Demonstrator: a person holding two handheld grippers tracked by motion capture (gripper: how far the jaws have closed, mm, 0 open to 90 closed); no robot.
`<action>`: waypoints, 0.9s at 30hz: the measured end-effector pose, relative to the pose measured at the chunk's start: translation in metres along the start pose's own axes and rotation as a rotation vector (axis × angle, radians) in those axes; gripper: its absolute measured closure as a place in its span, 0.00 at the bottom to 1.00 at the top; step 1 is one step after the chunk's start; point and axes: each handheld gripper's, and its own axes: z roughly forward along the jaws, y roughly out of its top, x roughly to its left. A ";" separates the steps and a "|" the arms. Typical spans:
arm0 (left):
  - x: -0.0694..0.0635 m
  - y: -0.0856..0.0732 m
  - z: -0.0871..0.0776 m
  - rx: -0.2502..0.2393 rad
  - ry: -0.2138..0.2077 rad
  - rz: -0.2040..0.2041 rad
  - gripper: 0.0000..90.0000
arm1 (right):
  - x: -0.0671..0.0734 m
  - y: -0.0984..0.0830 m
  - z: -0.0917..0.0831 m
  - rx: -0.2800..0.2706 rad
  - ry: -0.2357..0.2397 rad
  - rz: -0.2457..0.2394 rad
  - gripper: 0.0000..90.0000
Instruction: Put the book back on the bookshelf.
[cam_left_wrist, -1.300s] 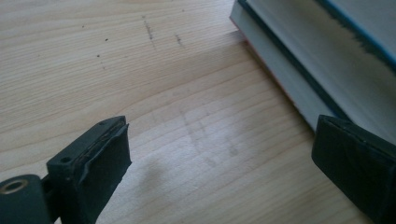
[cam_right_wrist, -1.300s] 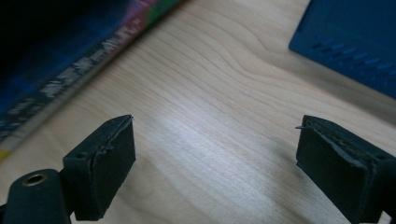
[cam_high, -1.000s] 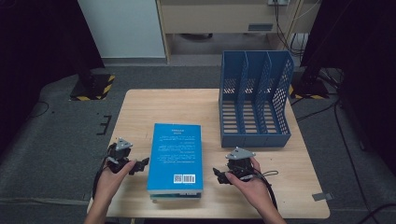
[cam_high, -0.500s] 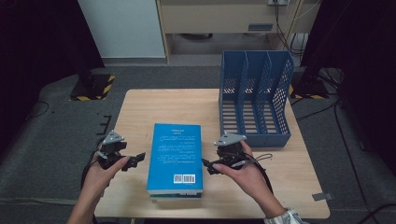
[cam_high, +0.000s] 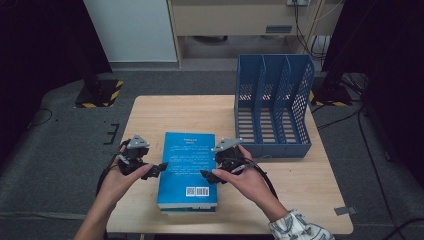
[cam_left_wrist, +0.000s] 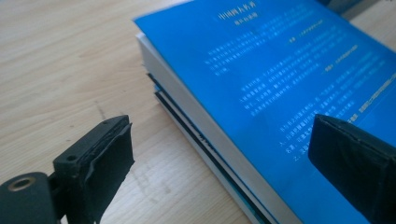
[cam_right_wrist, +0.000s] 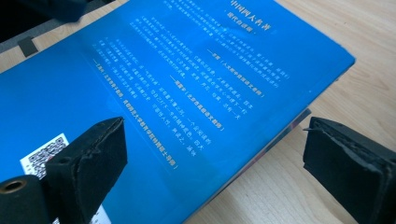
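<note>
My left gripper (cam_high: 159, 168) and right gripper (cam_high: 206, 175) have lifted and closed in on the blue book (cam_high: 189, 170), which lies flat on the counter (cam_high: 310, 185). Both are released, the right's jaws just widened, ready to straddle its edges.

Blue on pale wood

Bright blue book (cam_high: 189, 167) with white print; slate-blue perforated file rack (cam_high: 272, 107); light wood-grain table (cam_high: 165, 112).
</note>
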 end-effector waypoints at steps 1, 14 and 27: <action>-0.002 -0.001 0.003 0.002 -0.007 -0.001 0.07 | 0.000 0.000 0.002 0.000 0.002 0.002 0.07; -0.010 -0.009 0.025 0.000 -0.068 -0.049 0.04 | -0.006 -0.010 0.017 0.030 0.021 0.030 0.07; -0.007 -0.012 0.028 0.009 -0.119 -0.092 0.03 | -0.007 -0.012 0.026 0.019 0.078 0.077 0.04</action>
